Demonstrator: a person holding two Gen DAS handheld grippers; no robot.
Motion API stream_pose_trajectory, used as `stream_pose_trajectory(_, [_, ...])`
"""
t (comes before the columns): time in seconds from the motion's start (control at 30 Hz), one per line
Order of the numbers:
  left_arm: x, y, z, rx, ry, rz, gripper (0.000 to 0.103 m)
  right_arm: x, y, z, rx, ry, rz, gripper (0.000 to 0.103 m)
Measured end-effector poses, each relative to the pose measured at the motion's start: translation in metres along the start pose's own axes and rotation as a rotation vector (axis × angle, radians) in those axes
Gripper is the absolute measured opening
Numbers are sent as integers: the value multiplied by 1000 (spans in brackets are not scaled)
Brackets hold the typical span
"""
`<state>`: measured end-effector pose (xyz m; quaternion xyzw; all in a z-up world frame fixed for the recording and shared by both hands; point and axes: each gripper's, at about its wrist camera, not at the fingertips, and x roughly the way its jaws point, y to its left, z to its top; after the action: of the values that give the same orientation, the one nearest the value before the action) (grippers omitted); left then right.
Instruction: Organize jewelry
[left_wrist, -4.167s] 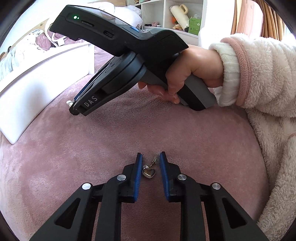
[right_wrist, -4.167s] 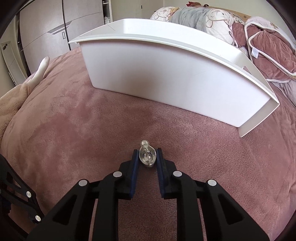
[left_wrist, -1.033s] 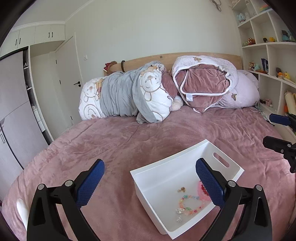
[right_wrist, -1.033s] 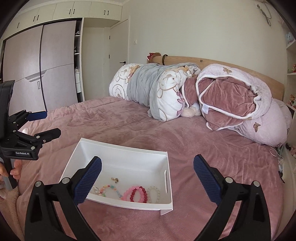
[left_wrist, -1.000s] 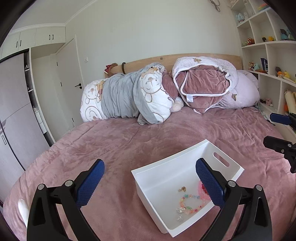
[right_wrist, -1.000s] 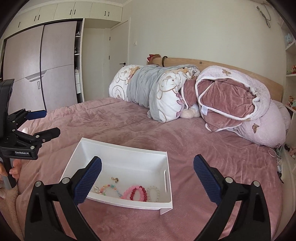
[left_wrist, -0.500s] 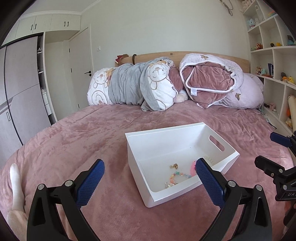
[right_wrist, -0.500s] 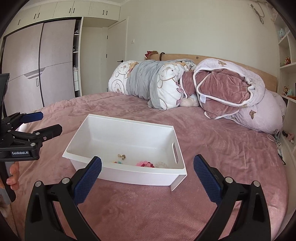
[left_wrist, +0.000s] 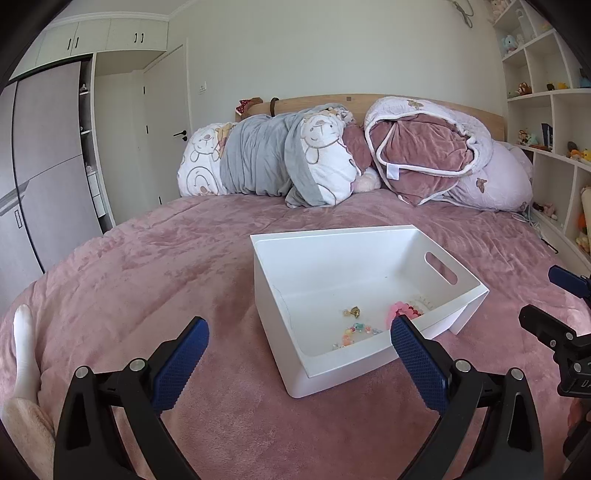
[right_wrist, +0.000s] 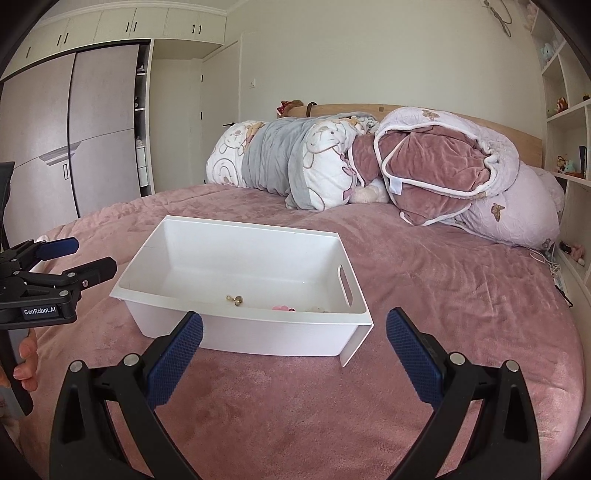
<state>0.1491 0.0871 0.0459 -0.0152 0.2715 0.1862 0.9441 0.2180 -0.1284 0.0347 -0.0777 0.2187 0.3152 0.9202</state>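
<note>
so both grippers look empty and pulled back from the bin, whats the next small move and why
Probably pan around the pink bedspread for leftover jewelry. The left gripper and right gripper are both open and empty, the pieces in view already lie inside the white bin, and none shows on the bedspread.

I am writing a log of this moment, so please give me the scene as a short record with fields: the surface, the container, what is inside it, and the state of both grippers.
surface: pink bed cover
container: white bin, open top, standing on the bed cover
contents: small gold charm, pastel bead bracelet, pink bead bracelet, all on the bin floor
left gripper: open, empty, above the bed cover in front of the bin
right gripper: open, empty, in front of the bin
background: rolled quilts by the headboard
</note>
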Motion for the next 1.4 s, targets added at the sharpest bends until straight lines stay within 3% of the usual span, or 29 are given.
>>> stream_pose_trajectory(1.4, [-1,-7,-9,43,-4,-12,100,6,7,-7,14,20,36,98])
